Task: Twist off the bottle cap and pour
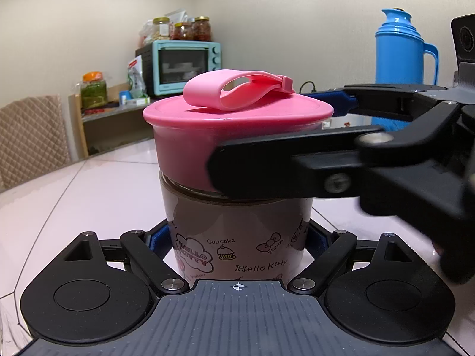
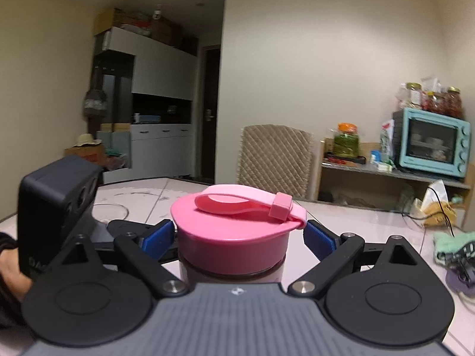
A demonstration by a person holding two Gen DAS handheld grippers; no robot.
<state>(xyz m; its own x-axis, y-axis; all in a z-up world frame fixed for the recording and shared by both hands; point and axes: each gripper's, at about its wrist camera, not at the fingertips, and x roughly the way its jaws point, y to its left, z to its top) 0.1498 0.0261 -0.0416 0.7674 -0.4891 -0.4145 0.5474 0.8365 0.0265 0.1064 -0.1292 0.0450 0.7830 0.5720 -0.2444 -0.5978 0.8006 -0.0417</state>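
The bottle [image 1: 237, 237] is standing up straight on the table, in the lower middle of the left wrist view. It is see-through, with brown drink inside showing up to near the top. Little Hello Kitty drawings, a cupcake and a bow are printed on its side. The cap [image 1: 234, 136] is sitting on top of the bottle, in the middle of the frame. It is wide, round and bright pink. A lighter pink loop strap [image 1: 237, 90] is lying folded across the top of the cap.
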